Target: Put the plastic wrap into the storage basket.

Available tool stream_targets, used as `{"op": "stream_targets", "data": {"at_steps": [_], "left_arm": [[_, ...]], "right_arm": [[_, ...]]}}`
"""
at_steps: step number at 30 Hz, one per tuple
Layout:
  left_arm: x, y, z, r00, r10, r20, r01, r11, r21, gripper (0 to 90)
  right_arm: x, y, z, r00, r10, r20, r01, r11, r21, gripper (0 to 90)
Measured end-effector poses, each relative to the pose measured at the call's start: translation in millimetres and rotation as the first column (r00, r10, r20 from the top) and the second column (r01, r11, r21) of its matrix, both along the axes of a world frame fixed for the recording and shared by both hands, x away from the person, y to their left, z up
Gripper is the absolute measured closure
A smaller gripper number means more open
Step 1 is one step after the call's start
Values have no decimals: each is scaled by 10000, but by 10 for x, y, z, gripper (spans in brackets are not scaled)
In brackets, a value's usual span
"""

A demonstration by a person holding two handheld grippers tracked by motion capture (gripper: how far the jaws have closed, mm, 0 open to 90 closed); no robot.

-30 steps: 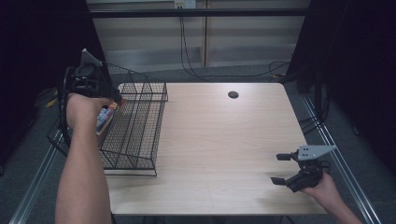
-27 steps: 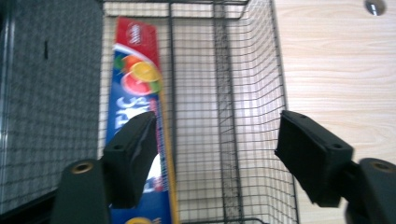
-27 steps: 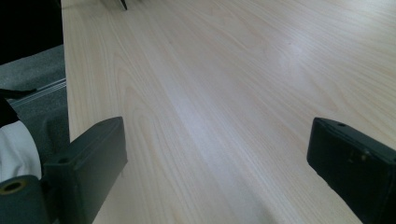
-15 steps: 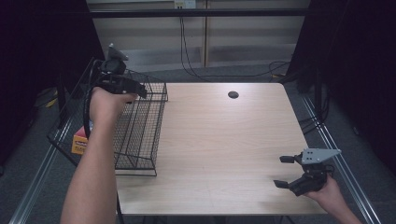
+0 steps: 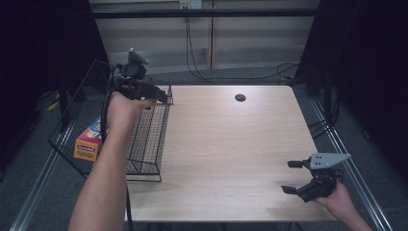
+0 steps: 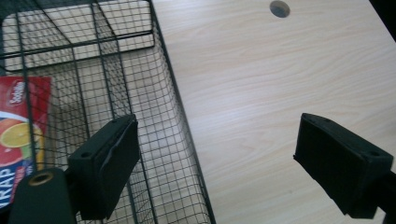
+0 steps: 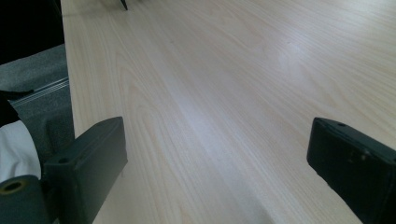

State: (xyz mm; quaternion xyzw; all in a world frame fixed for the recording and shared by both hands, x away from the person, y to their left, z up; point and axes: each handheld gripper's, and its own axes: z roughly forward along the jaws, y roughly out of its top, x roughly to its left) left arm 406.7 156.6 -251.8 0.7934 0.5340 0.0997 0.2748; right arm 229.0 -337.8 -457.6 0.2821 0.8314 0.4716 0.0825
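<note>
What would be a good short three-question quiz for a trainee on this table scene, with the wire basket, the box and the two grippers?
1. True or false: the left gripper has its jaws shut on the rim of the wire basket.
2. Where does the orange box lie? A) in the middle of the table B) inside the wire basket C) between the right gripper's jaws
3. Fill in: the right gripper is over the near ____ corner of the table.

Key
1. False: in the left gripper view its jaws stand wide apart, with nothing between them.
2. B
3. right, seen from the person's side; its jaws are open too.
</note>
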Motion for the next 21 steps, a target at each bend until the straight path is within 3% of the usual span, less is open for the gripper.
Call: {"op": "stream_targets", "data": {"at_steps": [11, 18, 21], "left_arm": [[-33, -193, -86, 9988, -487, 97, 488, 9987, -163, 100], [-55, -353, -176, 9941, -1081, 33, 1082, 9941, -120, 93], [-69, -430, -229, 9921, -1258, 43, 1258, 9916, -294, 92]], "right_arm": [[11, 16, -2, 10000, 66, -10, -66, 10000, -18, 48], [9, 15, -1, 10000, 48, 17, -48, 10000, -30, 48], [9, 14, -1, 10000, 32, 53, -32, 10000, -42, 48]]}}
